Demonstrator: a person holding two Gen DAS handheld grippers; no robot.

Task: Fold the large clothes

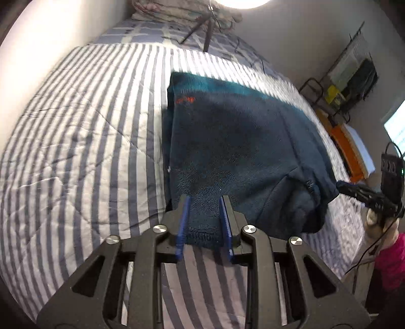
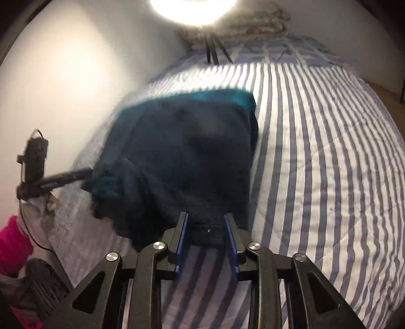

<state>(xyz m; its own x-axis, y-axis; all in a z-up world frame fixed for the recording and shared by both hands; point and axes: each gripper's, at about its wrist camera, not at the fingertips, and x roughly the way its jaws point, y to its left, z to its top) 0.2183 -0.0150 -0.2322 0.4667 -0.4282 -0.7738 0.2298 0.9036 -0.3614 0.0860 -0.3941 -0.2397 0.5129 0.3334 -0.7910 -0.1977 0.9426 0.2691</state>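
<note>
A dark blue fleece jacket (image 1: 235, 141) lies on a bed under a striped quilt (image 1: 83, 136), its near edge lifted off the quilt by two claws. The left claw (image 1: 204, 217) stands narrowly parted with a bunched fold of the jacket's hem between its blue pads (image 1: 182, 222), which press on the fabric from both sides. In the right wrist view the right claw (image 2: 206, 227) likewise has the jacket's edge between its pads; whether they press it or merely flank it cannot be told from the blurred picture. From each camera the other claw shows at the jacket's far corner: the right one at the right edge of the left view (image 1: 354, 192), the left one at the left edge of the right view (image 2: 63, 178), each with fabric at its tip. The jacket spreads away from both claws toward the head of the bed, a teal band (image 1: 227, 86) along its far edge and a small orange mark (image 1: 184, 100) near its far left corner. A pink sleeve (image 1: 392, 263) shows beside the bed. Folded bedding (image 1: 187, 12) is stacked at the headboard end, under a bright lamp (image 2: 193, 10).
</note>
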